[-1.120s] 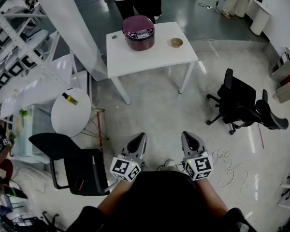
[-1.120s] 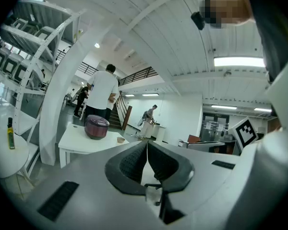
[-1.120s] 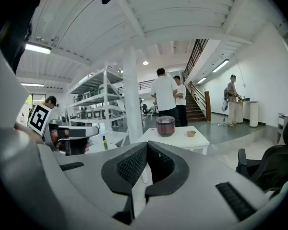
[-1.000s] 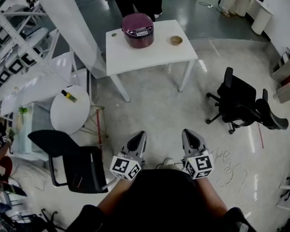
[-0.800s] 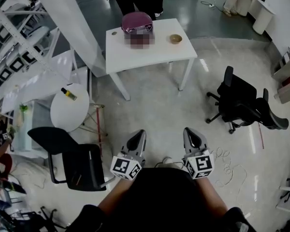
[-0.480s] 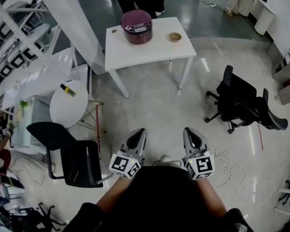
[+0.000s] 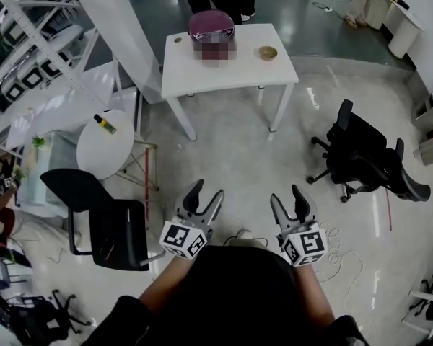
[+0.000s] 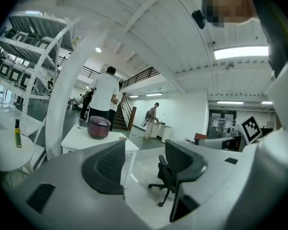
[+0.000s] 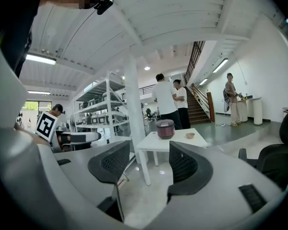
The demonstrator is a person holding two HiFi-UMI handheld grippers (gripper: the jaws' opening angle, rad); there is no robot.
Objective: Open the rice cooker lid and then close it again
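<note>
Left gripper and right gripper jaws just opened wide, empty, touching nothing, rice cooker well apart at 12 o'clock on white table

From where I stood, the tabletop sat at twelve o'clock, well ahead. The rice cooker was at its far edge, with a bowl at the cooker's three o'clock. A round table carrying a bottle lay at ten o'clock, a chair at nine, an office chair at two.

Black short-sleeved top, plain, loose over torso — small black camera mounted at head.
</note>
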